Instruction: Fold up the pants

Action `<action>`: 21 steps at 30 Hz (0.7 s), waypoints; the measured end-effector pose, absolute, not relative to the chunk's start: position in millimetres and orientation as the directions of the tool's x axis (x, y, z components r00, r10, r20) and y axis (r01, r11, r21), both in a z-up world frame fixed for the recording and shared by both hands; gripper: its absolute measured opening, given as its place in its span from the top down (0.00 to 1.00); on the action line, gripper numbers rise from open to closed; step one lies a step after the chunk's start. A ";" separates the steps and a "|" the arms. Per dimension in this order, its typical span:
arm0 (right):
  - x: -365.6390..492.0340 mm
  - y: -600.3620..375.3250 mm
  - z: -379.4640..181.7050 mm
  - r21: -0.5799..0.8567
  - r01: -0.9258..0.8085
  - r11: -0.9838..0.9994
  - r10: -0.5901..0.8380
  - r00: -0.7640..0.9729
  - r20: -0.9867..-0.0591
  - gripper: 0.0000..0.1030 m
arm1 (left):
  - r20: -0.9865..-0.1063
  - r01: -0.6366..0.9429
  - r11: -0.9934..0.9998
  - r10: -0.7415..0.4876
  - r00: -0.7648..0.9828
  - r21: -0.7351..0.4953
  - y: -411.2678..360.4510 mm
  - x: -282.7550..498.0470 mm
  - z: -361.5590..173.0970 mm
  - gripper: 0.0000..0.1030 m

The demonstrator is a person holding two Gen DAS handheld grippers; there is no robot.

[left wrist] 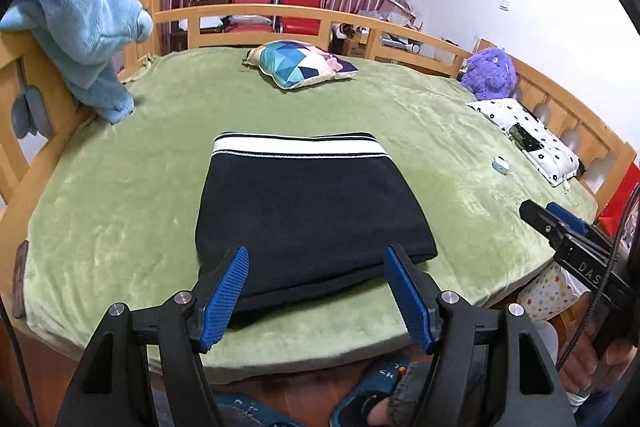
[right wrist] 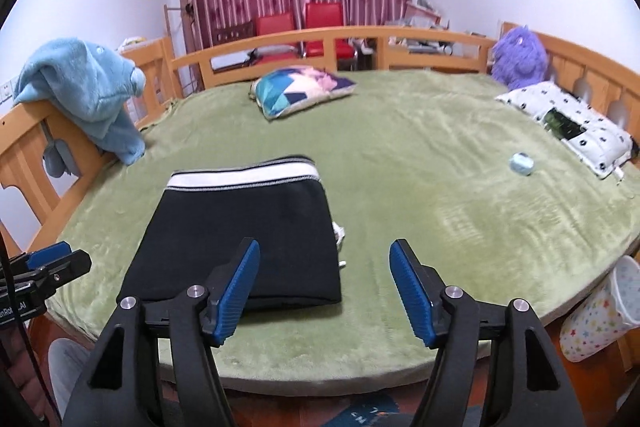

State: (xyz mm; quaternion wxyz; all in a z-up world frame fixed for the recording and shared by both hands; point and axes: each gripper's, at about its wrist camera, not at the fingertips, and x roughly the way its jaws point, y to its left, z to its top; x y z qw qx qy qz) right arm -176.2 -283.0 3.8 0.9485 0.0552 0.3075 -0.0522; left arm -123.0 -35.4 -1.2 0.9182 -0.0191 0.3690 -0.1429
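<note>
- Folded black pants point(left wrist: 312, 211), white waistband at the far end, lying flat on green bedspread point(left wrist: 440, 131) near the bed's front edge.
- Left gripper point(left wrist: 316, 259) released, jaws wide, hovering at the pants' near fold.
- Right gripper point(right wrist: 324, 255) likewise spread, grasping nothing, just beside the pants' right edge.

Left gripper point(left wrist: 316, 263) and right gripper point(right wrist: 324, 259) are held level, side by side, jaws spread wide, nothing gripped.
</note>
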 end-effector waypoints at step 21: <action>-221.3 -285.5 27.2 0.137 0.160 0.977 -0.048 0.803 -0.594 0.25 | -0.640 0.231 0.962 -0.272 0.719 -0.148 -35.4 -171.6 32.0 0.31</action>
